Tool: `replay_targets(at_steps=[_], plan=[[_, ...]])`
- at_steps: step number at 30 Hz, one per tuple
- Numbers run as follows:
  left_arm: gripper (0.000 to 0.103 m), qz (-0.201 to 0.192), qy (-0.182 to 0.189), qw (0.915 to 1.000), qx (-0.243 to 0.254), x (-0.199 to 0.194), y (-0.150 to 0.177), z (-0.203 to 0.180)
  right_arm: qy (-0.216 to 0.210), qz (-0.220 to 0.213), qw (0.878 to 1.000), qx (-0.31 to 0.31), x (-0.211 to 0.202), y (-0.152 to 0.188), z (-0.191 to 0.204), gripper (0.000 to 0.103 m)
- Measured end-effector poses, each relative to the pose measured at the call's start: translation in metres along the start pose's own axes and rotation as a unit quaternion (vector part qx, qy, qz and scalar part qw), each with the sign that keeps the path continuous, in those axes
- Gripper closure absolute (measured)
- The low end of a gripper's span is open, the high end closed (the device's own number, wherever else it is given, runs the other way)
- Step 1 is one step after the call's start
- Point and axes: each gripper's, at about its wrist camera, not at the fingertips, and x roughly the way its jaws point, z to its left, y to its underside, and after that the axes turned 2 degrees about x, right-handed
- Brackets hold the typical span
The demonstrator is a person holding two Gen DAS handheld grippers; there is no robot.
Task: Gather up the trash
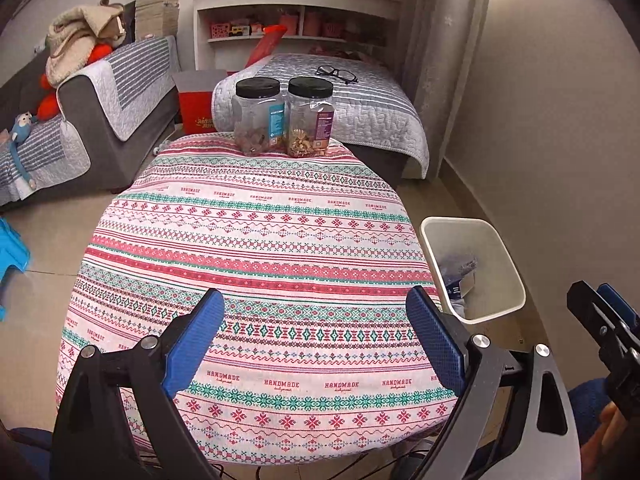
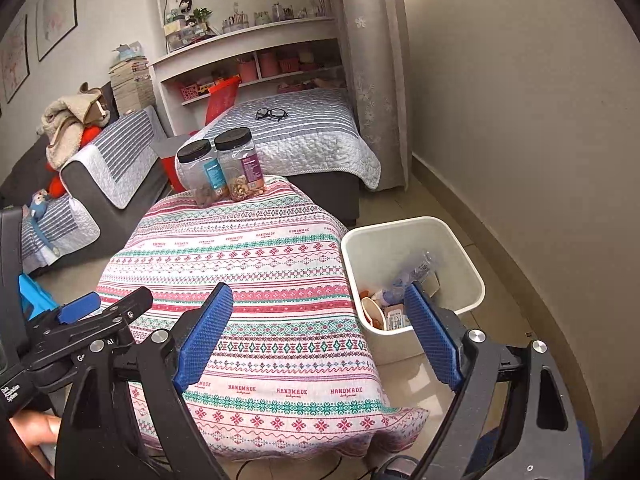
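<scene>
right wrist: both grippers (image 2: 316,332) (image 1: 316,336) spread, holding nothing; bin (image 2: 460,248) touches tablecloth (image 2: 260,280) edge.

a cloth-covered table (image 1: 256,264) stands in the middle of the room. two jars (image 1: 258,120) (image 1: 310,116) stand side by side, touching, at its far edge. a waste bin (image 2: 472,276) sits on the floor just beside the table's right side, with trash (image 2: 396,300) lying in it. behind the table is a bed (image 1: 360,108) with a pair of glasses (image 1: 338,74) on it. a sofa (image 1: 100,120) stands to the left, shelves (image 1: 296,8) behind the bed.
</scene>
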Motion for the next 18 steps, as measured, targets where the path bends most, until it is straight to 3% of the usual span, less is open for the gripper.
replay_targets(at_steps=[5, 9, 18], plan=[[0.010, -0.016, -0.001, 0.9998, 0.009, -0.017, 0.016, 0.007, 0.036, -0.014, 0.999, -0.015, -0.013, 0.021, 0.006, 0.007], [0.009, -0.024, 0.015, 0.9995, 0.014, -0.023, 0.021, 0.006, 0.070, -0.012, 0.997, -0.027, -0.003, 0.026, 0.007, 0.007], [0.009, -0.041, 0.062, 0.9967, 0.032, -0.028, 0.024, -0.006, 0.093, -0.008, 0.995, -0.032, 0.003, 0.035, 0.006, 0.007]])
